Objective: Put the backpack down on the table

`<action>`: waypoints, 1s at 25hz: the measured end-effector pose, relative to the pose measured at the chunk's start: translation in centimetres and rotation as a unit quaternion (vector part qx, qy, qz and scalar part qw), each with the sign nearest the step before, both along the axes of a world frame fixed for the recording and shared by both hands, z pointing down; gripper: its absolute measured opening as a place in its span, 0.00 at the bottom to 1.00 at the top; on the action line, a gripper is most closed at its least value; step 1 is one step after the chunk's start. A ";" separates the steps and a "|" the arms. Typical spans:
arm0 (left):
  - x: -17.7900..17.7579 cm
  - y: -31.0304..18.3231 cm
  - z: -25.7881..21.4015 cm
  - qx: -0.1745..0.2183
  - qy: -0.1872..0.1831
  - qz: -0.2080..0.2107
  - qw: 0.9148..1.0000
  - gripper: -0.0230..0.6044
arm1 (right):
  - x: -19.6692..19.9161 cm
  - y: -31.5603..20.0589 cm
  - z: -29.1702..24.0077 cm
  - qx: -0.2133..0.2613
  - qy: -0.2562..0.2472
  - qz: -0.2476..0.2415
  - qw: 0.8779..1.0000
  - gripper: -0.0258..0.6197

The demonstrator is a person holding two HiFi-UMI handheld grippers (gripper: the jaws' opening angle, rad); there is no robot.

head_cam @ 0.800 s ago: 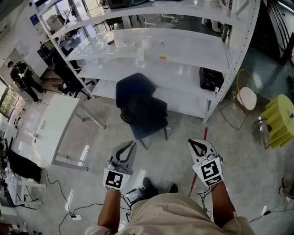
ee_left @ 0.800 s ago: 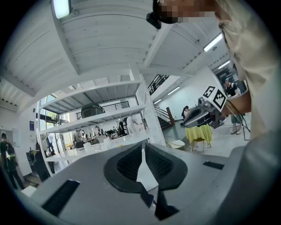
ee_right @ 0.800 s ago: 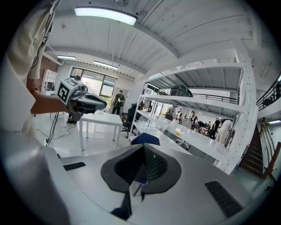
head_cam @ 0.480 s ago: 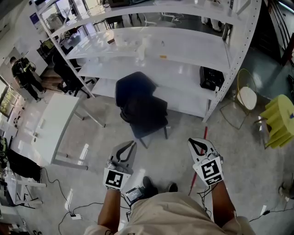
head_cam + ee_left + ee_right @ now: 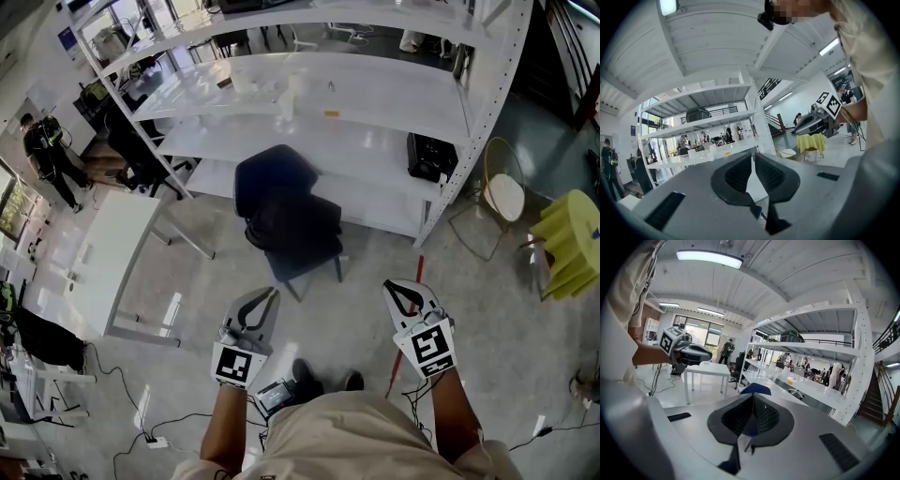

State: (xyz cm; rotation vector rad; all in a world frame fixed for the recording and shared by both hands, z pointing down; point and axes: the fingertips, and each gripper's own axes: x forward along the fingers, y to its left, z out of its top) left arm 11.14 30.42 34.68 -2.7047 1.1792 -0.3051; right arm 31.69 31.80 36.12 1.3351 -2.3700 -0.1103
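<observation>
In the head view a dark navy backpack [image 5: 277, 178] rests on a dark chair [image 5: 302, 246], in front of the white shelving [image 5: 375, 103]. Its blue top [image 5: 755, 388] peeks just above the jaws in the right gripper view. My left gripper [image 5: 268, 296] and right gripper [image 5: 403, 292] hover side by side above the floor, short of the chair. Both are shut with nothing between the fingers. The left gripper view looks over its own shut jaws toward the shelving and the right gripper [image 5: 816, 120]. A white table [image 5: 111, 258] stands to the left.
A black box [image 5: 429, 159] sits on the low shelf at right. Further right are a round gold-framed stool [image 5: 504, 199] and a yellow-draped stand [image 5: 572, 242]. Cables [image 5: 141, 427] and a red rod [image 5: 403, 337] lie on the floor. A person [image 5: 49, 155] stands at far left.
</observation>
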 end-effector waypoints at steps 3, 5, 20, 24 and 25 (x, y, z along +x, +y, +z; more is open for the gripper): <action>-0.1 -0.2 0.3 -0.003 0.003 0.000 1.000 0.09 | -0.1 -0.2 0.3 -0.002 -0.004 0.003 1.000 0.08; -0.3 -0.4 0.5 -0.005 0.003 0.001 1.000 0.09 | -0.3 -0.4 0.3 -0.003 -0.002 0.004 1.000 0.08; -6.1 -4.5 0.4 -0.004 0.013 0.021 1.000 0.09 | -6.3 -4.0 0.0 -0.006 0.000 0.020 1.000 0.08; -7.9 -6.0 0.4 -0.003 0.017 0.035 0.999 0.09 | -8.5 -5.3 -0.4 -0.001 -0.001 0.030 1.000 0.08; -8.3 -6.4 0.4 -0.004 0.018 0.039 0.999 0.09 | -9.0 -5.7 -0.5 0.000 -0.001 0.033 0.999 0.08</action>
